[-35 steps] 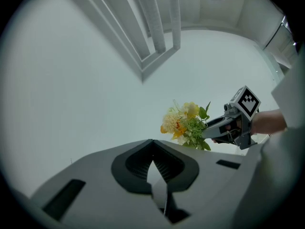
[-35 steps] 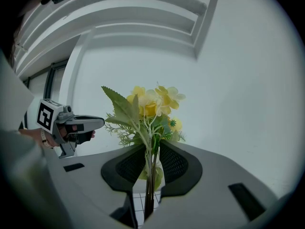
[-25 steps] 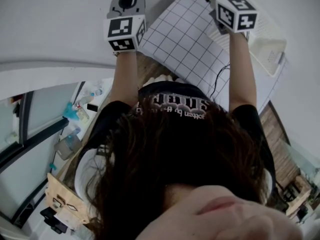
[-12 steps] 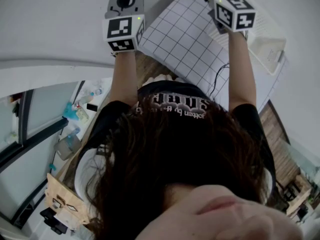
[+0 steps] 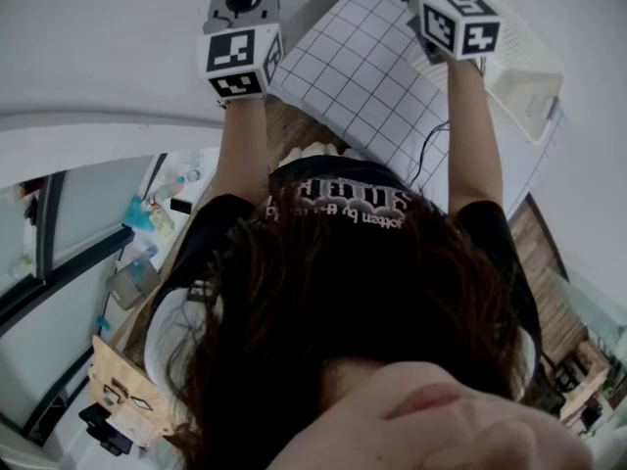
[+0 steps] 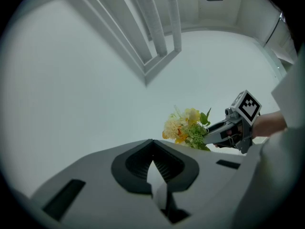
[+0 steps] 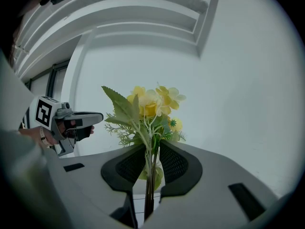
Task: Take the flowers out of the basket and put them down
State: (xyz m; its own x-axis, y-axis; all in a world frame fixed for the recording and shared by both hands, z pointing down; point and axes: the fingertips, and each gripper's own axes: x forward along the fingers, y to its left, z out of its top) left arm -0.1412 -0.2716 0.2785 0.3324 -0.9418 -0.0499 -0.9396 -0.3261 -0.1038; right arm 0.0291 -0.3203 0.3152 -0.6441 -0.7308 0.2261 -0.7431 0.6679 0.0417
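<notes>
The gridded mat (image 5: 362, 86) on the desk is the widest open spot I can see, and I judge it the place to put the bunch down. No basket shows in any view.

My left tongs (image 6: 152, 144) are closed down to a sliver with nothing in them, held level and off to the side.

My right tongs (image 7: 151, 149) are partly closed on the stems of the yellow flowers (image 7: 150, 104). The pads pinch them below the leaves and the blooms stand upright above the tips. The bunch hangs in the air, well clear of the desk, so the lift-out looks done and the setting down remains.

To do that well I would:
- Lower slowly toward the middle of the mat.
- Tip the blooms over so the bunch lies on its side.
- Part the pads only once the stems rest there.
</notes>
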